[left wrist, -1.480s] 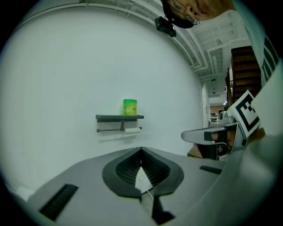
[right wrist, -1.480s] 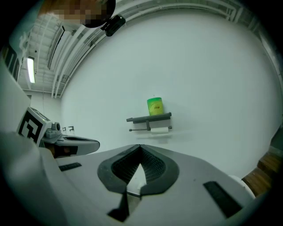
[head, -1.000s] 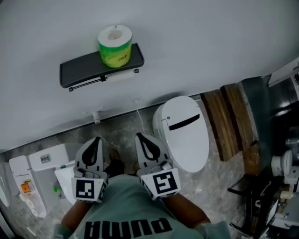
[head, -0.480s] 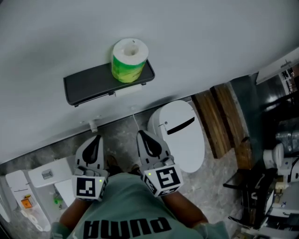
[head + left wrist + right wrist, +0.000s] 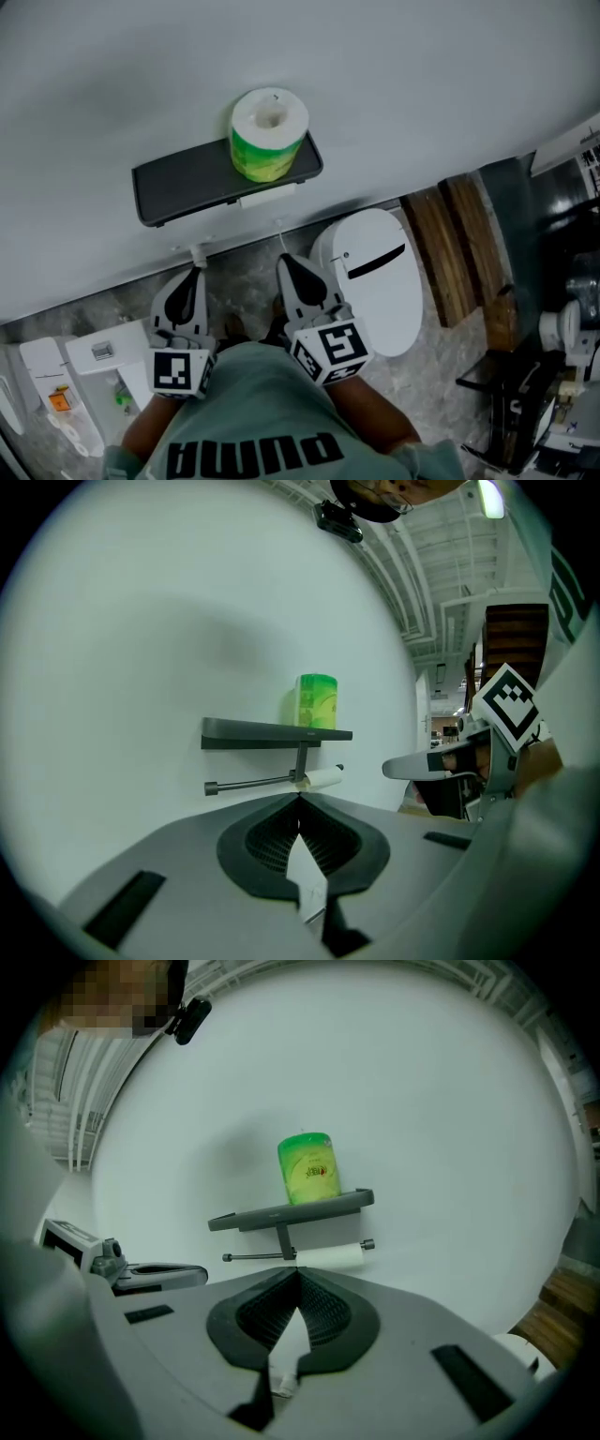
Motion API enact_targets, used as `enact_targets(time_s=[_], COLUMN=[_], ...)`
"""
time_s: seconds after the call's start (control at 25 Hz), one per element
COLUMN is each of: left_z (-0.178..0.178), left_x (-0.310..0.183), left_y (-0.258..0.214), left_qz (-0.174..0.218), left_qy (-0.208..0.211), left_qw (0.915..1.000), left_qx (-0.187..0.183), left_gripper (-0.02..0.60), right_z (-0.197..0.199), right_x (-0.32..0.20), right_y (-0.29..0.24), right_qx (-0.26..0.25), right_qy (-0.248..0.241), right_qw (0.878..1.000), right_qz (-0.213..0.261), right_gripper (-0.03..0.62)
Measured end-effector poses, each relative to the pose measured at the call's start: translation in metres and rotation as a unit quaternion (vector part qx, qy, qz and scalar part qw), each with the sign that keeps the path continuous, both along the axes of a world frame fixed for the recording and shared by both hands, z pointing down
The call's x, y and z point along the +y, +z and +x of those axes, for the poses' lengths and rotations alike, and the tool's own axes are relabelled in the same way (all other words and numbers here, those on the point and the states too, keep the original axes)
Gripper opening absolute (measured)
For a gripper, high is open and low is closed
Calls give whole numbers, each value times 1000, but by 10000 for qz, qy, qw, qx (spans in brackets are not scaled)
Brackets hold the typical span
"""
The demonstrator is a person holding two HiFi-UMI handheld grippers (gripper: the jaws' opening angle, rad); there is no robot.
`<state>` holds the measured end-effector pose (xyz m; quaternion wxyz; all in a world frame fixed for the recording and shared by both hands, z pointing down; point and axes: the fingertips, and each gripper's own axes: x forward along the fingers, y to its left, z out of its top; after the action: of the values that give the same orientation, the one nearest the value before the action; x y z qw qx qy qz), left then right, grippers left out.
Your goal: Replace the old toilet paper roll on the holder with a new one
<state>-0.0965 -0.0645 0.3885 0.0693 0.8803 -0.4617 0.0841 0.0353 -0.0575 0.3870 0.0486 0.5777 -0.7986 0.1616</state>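
Here, wrapped roll (image 5: pixel 269 131) on shelf (image 5: pixel 183 183) — thin roll (image 5: pixel 269 197) below

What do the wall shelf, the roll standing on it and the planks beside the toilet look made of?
Shelf: dark, dull and even, so matte plastic or coated metal; unclear which. Roll: white paper at the top, green printed wrap, probably plastic film. Planks: streaky brown, likely wood.

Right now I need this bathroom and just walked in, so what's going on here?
A person faces the wall with a left hand-held gripper and a right hand-held gripper, both shut and empty. A new green-wrapped roll stands on the shelf; the nearly spent old roll hangs on the bar beneath it. Neither roll is touched yet, so the swap has not begun.
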Motion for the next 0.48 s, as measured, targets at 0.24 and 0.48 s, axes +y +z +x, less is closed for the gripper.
enact_targets(time_s=[0.24,0.48], left_z=[14,28], left_x=[-18,-30], left_y=[0,5], left_qz=[-129,-181], left_qy=[-437,-734], left_qw=[9989,9967], left_qx=[-142,-290], left_gripper=[3,3], right_z=[13,17], right_x=[-27,-48], right_y=[12,27], right_qx=[-518,-1520], right_qy=[-321,-743], right_qw=[9979,9836], right_qz=[-210,-628], right_gripper=[3,3])
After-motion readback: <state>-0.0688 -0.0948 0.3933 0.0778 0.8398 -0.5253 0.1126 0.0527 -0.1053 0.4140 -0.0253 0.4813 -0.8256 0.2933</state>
